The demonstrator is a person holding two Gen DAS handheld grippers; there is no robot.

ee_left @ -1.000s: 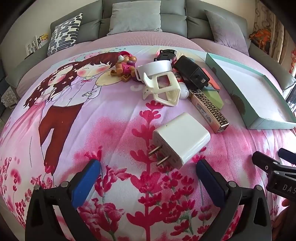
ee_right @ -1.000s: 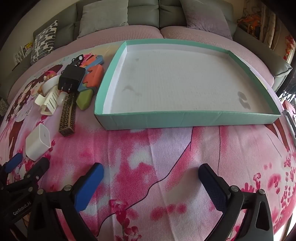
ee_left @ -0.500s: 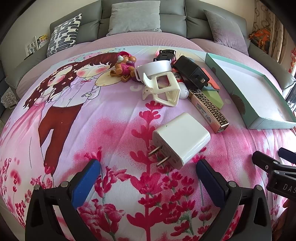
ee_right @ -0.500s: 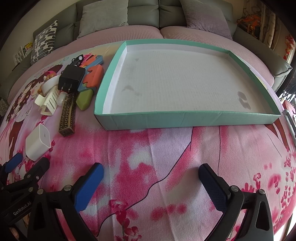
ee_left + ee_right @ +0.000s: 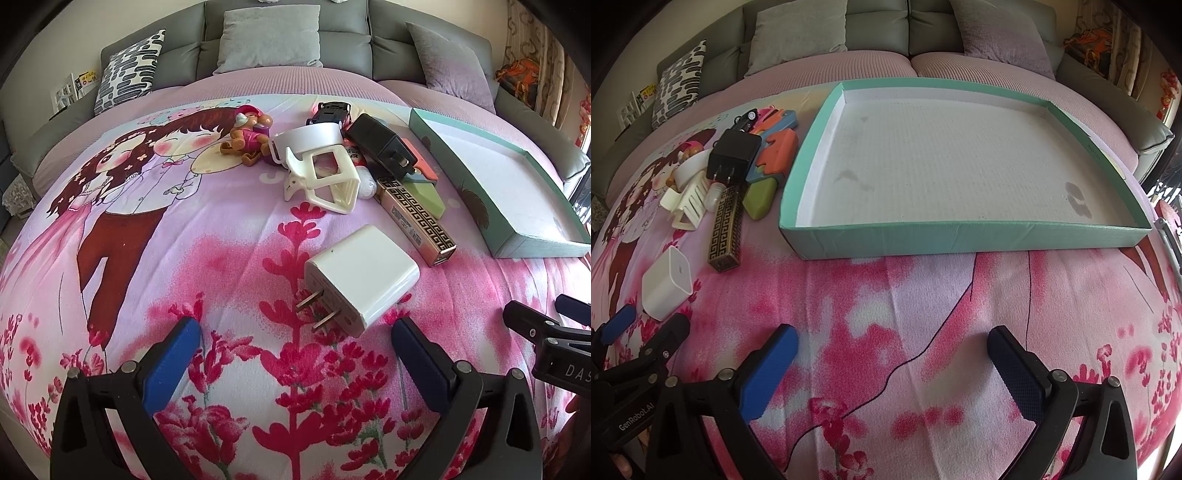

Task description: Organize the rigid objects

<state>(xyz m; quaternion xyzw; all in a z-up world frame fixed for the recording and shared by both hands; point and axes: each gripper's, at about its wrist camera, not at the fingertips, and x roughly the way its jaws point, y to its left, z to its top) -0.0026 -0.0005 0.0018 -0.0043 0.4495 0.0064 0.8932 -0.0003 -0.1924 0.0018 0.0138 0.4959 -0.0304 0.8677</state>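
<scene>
Left gripper (image 5: 295, 347) fingers spread wide, holding nothing, low over the pink floral bedspread (image 5: 229, 266). White USB wall charger (image 5: 360, 275) lies flat just ahead, between the finger lines but untouched, prongs pointing back toward the gripper. Right gripper (image 5: 892, 354) fingers also wide apart, empty, over bare bedspread; its tips show at the right edge of the left view.

Beyond the charger, a loose cluster: gold-and-black patterned rectangular box (image 5: 415, 221) lying lengthwise, green block (image 5: 428, 197) just beside it, white hair claw clip (image 5: 325, 181) with a small white bottle (image 5: 367, 184) against it, black wall charger (image 5: 382, 147) resting on top of orange and blue puzzle-shaped pieces (image 5: 779, 147), white curved piece (image 5: 308, 138), black toy car (image 5: 332, 110) at the back, small toy dog figure in pink (image 5: 247, 134) to the left of the pile.

Teal shallow box (image 5: 960, 236) with white inside sits right of the cluster, straight ahead of the right gripper, nothing in it, only faint stains on the floor. Gold box near its left wall, apart from it.

Grey sofa with cushions (image 5: 266, 37) behind.
</scene>
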